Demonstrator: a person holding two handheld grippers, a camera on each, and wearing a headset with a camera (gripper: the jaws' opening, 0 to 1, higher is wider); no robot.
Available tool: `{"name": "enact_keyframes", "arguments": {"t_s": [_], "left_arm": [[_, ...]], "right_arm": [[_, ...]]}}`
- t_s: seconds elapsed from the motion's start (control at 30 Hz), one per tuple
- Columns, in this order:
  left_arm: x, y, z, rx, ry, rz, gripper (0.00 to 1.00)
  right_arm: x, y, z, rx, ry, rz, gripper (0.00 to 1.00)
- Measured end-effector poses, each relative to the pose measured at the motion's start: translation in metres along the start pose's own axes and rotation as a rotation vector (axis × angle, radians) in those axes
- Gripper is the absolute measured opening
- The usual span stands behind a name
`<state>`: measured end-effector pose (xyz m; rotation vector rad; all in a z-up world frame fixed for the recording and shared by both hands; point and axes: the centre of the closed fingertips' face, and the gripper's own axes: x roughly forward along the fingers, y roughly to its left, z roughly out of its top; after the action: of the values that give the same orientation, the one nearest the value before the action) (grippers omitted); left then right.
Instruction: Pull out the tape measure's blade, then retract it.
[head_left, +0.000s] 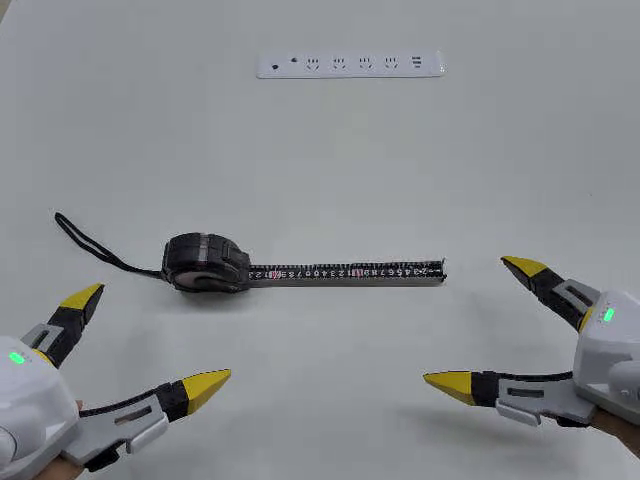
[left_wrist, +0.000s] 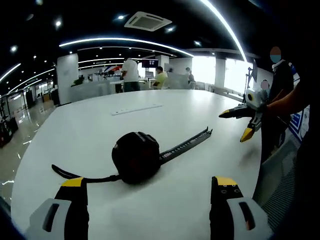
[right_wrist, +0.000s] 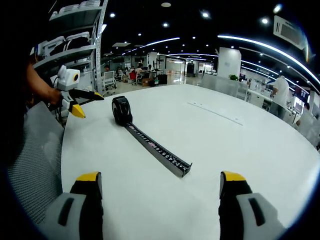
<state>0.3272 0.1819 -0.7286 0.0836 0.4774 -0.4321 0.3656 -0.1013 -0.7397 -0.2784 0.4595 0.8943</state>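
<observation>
One broad white table (head_left: 320, 150) is seen from above, and everything else is laid on it or held over it. Two handheld grippers are held above its near edge: the left gripper (head_left: 160, 334) at the lower left and the right gripper (head_left: 469, 321) at the lower right. Each is shown with its yellow-tipped jaws spread wide and nothing gripped between them. A white power strip (head_left: 350, 65) is laid flat at the far side, well apart from the rest. Between the grippers and a little beyond them, the black tape measure (head_left: 206, 263) is set on the table, touched by neither gripper. Its blade (head_left: 350, 272) is drawn out flat to the right, towards the right gripper. A thin black wrist strap (head_left: 95, 245) is trailed from the tape measure to the left.
</observation>
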Motion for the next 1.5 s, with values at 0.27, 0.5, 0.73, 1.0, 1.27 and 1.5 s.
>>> {"name": "enact_keyframes", "arguments": {"t_s": [0.27,0.5,0.73,1.0,1.27,1.5], "left_arm": [[0.0,-0.006,-0.001,-0.013,-0.01,0.056,1.0],[0.003,-0.014,0.001,-0.045,-0.003,0.082,1.0],[0.001,-0.016,0.005,-0.088,-0.027,0.147,1.0],[-0.002,-0.019,0.007,-0.105,-0.044,0.17,1.0],[-0.002,-0.016,0.008,-0.116,-0.046,0.206,1.0],[-0.001,-0.016,0.009,-0.133,-0.046,0.24,1.0]], "right_arm": [[0.003,0.014,0.005,0.047,-0.019,-0.036,1.0],[0.005,0.027,0.007,0.101,-0.024,-0.072,1.0],[0.007,0.038,0.005,0.118,-0.02,-0.082,1.0],[0.006,0.042,0.005,0.152,-0.024,-0.099,1.0],[0.005,0.04,0.005,0.153,-0.026,-0.103,1.0],[0.006,0.04,0.008,0.137,-0.044,-0.088,0.98]]}}
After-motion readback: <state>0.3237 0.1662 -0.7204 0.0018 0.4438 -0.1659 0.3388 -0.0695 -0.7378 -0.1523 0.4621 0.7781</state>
